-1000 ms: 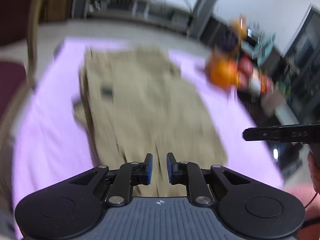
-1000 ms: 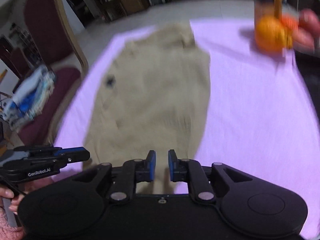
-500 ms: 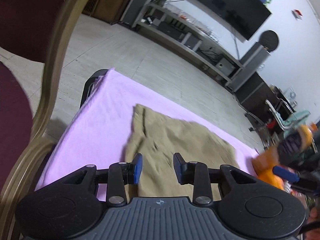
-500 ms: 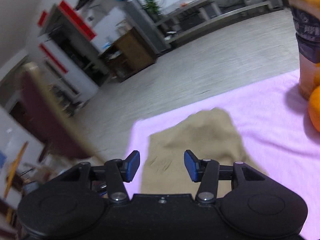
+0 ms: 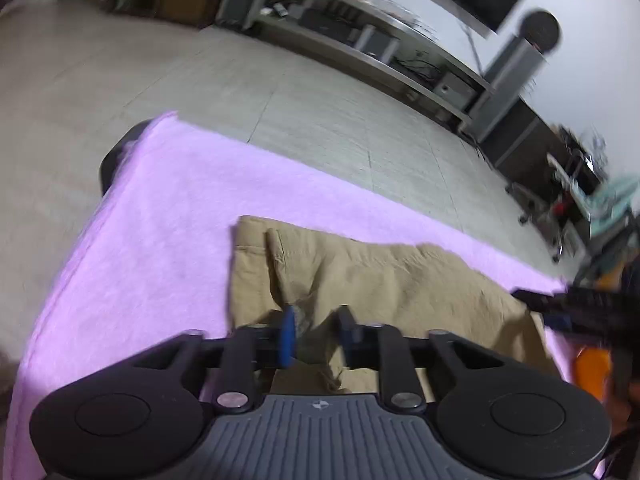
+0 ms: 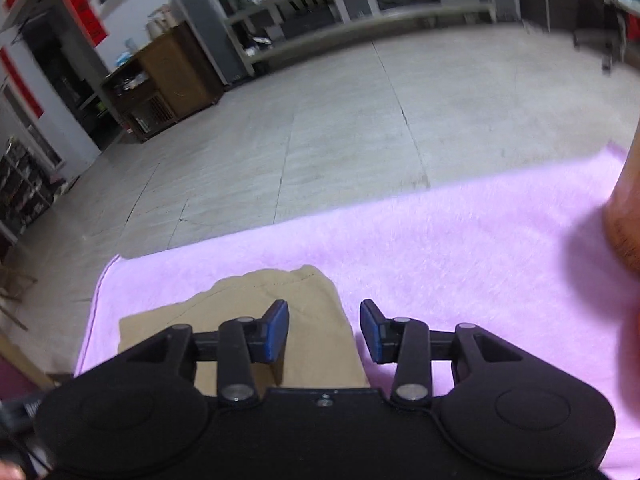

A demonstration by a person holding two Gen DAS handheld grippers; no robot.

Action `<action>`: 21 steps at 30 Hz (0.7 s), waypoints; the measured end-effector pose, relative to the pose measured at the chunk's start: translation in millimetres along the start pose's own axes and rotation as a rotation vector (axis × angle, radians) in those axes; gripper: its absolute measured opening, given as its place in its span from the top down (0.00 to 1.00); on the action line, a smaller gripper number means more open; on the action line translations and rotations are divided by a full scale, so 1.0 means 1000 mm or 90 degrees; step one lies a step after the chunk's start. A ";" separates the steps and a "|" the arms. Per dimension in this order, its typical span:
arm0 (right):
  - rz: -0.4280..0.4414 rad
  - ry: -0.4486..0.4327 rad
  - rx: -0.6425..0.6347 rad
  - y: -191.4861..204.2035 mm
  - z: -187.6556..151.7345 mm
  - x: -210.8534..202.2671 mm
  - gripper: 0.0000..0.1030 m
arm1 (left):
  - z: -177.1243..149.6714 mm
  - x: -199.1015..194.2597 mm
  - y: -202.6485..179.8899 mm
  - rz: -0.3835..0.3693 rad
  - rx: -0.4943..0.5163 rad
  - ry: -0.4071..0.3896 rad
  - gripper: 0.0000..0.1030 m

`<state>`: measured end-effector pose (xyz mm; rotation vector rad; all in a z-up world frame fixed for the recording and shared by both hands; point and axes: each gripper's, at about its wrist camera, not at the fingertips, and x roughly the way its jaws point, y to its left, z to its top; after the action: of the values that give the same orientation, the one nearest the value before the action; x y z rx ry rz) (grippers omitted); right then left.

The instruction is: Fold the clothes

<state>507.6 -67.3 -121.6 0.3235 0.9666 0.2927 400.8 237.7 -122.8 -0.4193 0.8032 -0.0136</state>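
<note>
1. Both of my grippers have travelled from the near end of the khaki garment [image 5: 384, 280] to its far end; the wide stretch of cloth that lay ahead of them a second ago is now behind, and only its far edge shows.
2. My left gripper [image 5: 316, 336] is closing. A raised fold of the khaki cloth sits between its blue pads [image 5: 287, 336], which do not yet press it from both sides.
3. My right gripper [image 6: 324, 330] is also closing, jaws well spread. The garment's rounded far corner lies under and between them, its right edge just inside the right pad.
4. The garment is a woven cotton-like fabric with stitched seams and soft creases. It lies flat on a fuzzy pink cover [image 6: 460, 248].
5. Ahead of both tools: pale tiled floor [image 6: 360, 120], long metal shelving [image 5: 360, 40].
6. To the right of my right gripper stands an orange-brown cylinder [image 6: 626, 216], blurred.
</note>
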 end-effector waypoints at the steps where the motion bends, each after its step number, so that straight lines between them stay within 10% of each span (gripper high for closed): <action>1: 0.012 0.009 0.000 -0.001 0.000 0.004 0.91 | -0.003 -0.003 -0.005 0.005 0.026 -0.011 0.97; 10: -0.070 -0.239 -0.267 0.061 -0.044 -0.054 0.96 | -0.017 -0.051 -0.034 0.077 0.169 -0.194 0.98; 17: -0.103 -0.111 -0.216 0.043 -0.048 -0.015 0.81 | -0.032 -0.011 0.012 0.177 0.057 -0.090 0.69; 21: -0.103 -0.085 -0.193 0.032 -0.046 -0.040 0.65 | -0.024 -0.062 0.024 0.180 0.001 -0.090 0.85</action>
<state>444.3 -46.9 -103.7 -0.0121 0.7979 0.2614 337.7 261.8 -103.5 -0.2992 0.7166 0.2766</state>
